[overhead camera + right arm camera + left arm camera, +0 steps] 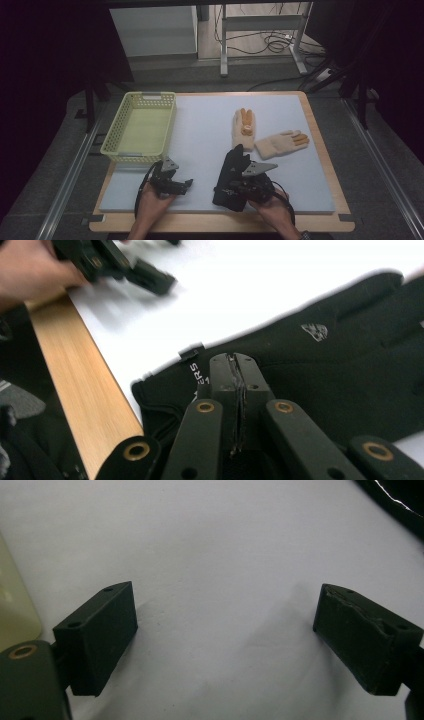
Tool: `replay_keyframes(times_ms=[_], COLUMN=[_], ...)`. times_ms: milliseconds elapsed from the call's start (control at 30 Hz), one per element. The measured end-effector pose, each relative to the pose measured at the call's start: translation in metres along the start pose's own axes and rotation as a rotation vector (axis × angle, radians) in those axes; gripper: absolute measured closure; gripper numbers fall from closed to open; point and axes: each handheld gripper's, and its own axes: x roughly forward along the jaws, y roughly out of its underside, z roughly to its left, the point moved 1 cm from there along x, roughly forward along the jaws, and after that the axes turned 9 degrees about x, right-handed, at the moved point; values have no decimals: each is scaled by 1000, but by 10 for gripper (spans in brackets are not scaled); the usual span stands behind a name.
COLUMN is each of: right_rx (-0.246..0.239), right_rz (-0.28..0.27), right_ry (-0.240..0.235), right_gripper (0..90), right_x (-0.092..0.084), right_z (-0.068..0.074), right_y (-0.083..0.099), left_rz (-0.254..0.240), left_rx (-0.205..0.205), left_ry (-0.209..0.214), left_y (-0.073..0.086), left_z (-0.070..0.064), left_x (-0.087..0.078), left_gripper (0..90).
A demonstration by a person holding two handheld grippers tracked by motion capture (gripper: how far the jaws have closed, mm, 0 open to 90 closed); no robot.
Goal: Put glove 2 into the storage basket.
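Right gripper: jaws pressed together, pinching the black glove at its cuff edge.
Black glove: flat on the worktop, fingers stretching away beyond the jaws.
Left gripper: jaws spread, bare white mat between them.

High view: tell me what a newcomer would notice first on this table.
The black glove at the near edge of the white mat, with the right gripper shut over its cuff. Beyond it lie two cream gloves with orange fingertips, and a yellow-green basket stands at far left. The left gripper rests open over bare mat.
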Motion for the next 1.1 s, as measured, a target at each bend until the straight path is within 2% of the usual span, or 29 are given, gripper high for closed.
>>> replay_keyframes(times_ms=[100,167,267,333,433,533,700,867,967,1100], right_rx=[6,10,9,7,-3,-13,18,58,57,40], right_rz=[-12,8,29,21,-1,-21,-14,37,48,52], right_ry=[-15,-13,1,11,38,72,129,120,105,92], right_gripper=[875,868,835,758,710,710,762,790,790,789], right_x=[7,14,15,10,-1,-15,-30,-28,-19,-9], right_z=[3,2,-2,-5,-7,-14,-32,-41,-40,-35], right_y=[-4,-4,-1,0,-1,-1,12,33,40,39], left_rz=[0,-1,-1,-1,0,0,0,0,0,-1], left_rx=[0,0,0,-1,-1,0,0,-1,0,-1], left_ry=[2,2,2,2,1,1,1,0,0,2], left_y=[0,0,0,0,0,0,0,0,0,0], left_z=[0,0,0,0,0,0,0,0,0,0], left_x=[0,0,0,0,0,0,0,0,0,0], left_gripper=[109,109,109,109,109,109,109,109,109,109])
